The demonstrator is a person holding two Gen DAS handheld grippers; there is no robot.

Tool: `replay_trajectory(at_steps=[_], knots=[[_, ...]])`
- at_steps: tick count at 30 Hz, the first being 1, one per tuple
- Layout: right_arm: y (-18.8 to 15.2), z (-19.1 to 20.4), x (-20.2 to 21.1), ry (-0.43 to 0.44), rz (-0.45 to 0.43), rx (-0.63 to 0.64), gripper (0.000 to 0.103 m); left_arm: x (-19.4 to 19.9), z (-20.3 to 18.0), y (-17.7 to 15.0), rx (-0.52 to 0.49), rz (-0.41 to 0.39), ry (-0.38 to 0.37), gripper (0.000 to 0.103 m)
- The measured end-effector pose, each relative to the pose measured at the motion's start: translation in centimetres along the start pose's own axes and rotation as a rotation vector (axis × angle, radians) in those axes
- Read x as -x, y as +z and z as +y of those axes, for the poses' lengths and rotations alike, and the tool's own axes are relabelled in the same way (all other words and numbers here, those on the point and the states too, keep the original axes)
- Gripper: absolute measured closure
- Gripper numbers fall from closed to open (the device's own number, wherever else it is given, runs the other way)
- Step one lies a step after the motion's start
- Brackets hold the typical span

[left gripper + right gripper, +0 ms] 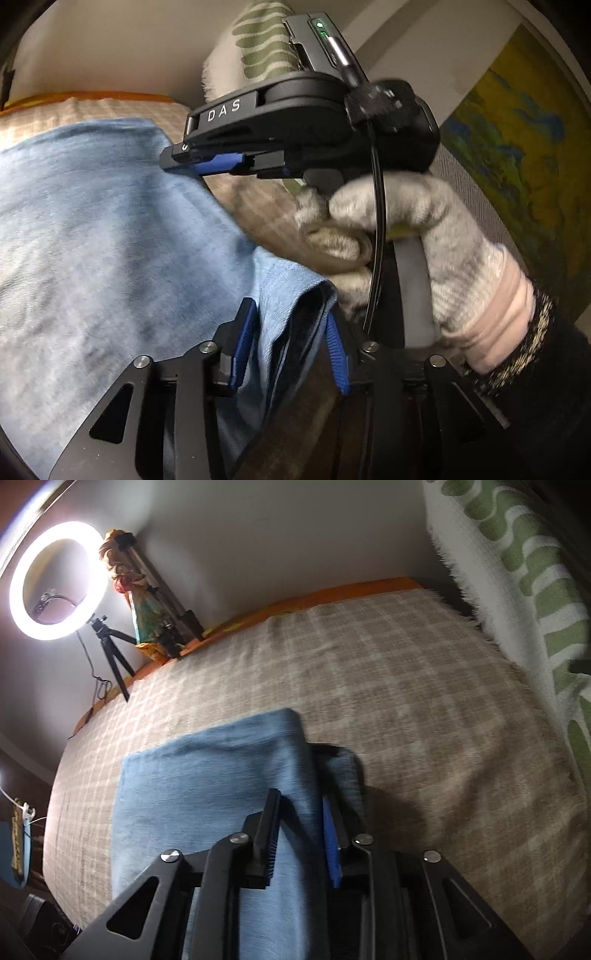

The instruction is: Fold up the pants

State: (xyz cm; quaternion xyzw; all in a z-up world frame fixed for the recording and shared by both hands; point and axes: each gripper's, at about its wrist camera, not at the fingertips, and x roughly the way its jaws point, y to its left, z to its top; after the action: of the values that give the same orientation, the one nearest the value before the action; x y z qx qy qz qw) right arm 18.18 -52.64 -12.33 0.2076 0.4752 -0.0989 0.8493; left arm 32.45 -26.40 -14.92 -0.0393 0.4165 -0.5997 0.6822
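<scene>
Light blue pants (207,775) lie folded into a compact rectangle on a beige checked blanket (424,686). My right gripper (301,830) points down over the near right edge of the pants. A fold of the cloth runs between its parted fingers, and the pads do not pinch it. In the left wrist view the pants (92,221) fill the left side. My left gripper (290,339) has a hanging fold with a dark inner edge loose between its blue pads (242,343). The right gripper (184,157) also shows here from the side, tips on the pants, held by a gloved hand (424,229).
A lit ring light (48,579) on a small tripod and a colourful figurine (129,590) stand at the far left edge of the bed. A green-and-white fleecy throw (535,590) lies along the right. A yellow-green patterned cloth (517,147) is behind the hand.
</scene>
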Motion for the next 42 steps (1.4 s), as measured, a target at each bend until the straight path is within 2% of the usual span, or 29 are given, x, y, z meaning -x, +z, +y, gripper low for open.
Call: replay_trajectory(at_steps=[1, 6, 10, 14, 16, 19, 22, 26, 32, 35, 38, 42], knots=[[-0.1, -0.3, 0.3, -0.003, -0.002, -0.007, 0.077, -0.1, -0.2, -0.1, -0.009, 0.002, 0.001, 0.064], [-0.9, -1.6, 2.0, -0.029, -0.020, -0.042, 0.072, -0.6, -1.1, -0.2, -0.026, 0.022, -0.005, 0.064], [-1.6, -2.1, 3.2, -0.005, -0.036, -0.065, 0.068, -1.0, -2.8, -0.5, -0.092, 0.049, 0.008, 0.064], [-2.1, -2.1, 4.0, 0.001, -0.049, -0.063, 0.065, 0.6, -3.6, -0.3, -0.110, 0.059, 0.013, 0.064], [-2.3, -2.1, 4.3, 0.016, -0.053, -0.065, 0.060, 1.9, -3.2, 0.0, -0.102, 0.056, 0.014, 0.061], [-2.5, -1.7, 4.7, 0.040, -0.070, -0.045, 0.040, 4.5, -2.7, 0.9, -0.105, 0.044, 0.046, 0.061], [-2.7, -1.2, 5.0, 0.063, -0.091, -0.015, 0.030, 7.6, -1.4, 1.3, -0.082, 0.021, 0.104, 0.060], [-2.7, -0.8, 4.4, 0.104, -0.094, 0.001, 0.020, 10.3, 0.3, 1.7, -0.056, -0.015, 0.196, 0.045], [-2.5, -0.9, 2.9, 0.147, -0.073, 0.003, 0.017, 13.0, 3.6, 1.6, 0.046, -0.039, 0.300, 0.042], [-2.3, -0.9, 2.2, 0.144, -0.061, 0.014, 0.015, 13.3, 4.9, 1.5, 0.080, -0.028, 0.358, 0.037], [-2.3, -1.1, 1.7, 0.146, -0.055, 0.027, 0.011, 13.6, 6.5, 1.4, 0.151, -0.018, 0.367, 0.037], [-2.2, -2.0, 1.0, 0.153, -0.040, 0.015, 0.010, 13.5, 7.5, 1.3, 0.190, -0.024, 0.371, 0.037]])
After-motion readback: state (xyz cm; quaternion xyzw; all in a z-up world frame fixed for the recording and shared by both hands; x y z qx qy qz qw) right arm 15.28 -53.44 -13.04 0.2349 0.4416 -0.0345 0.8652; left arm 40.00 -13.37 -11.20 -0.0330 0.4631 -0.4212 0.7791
